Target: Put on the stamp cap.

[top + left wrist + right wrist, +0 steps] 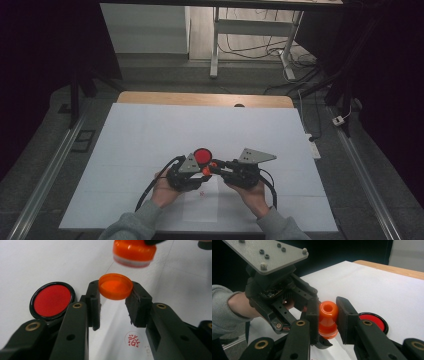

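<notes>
The left hand-held gripper clamped the orange cap, hollow upward. The right hand-held gripper pinched the orange stamp, its axis tilted, above the white-covered desk beside the red ink pad.

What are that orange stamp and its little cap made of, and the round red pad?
The orange stamp looks like glossy moulded plastic, with highlights on its curves. The cap seems thin, slightly translucent plastic, glowing inside. The ink pad has a shiny black, probably plastic rim around a matte red surface.

One orange stamp, one orange cap, one red ink pad.
</notes>
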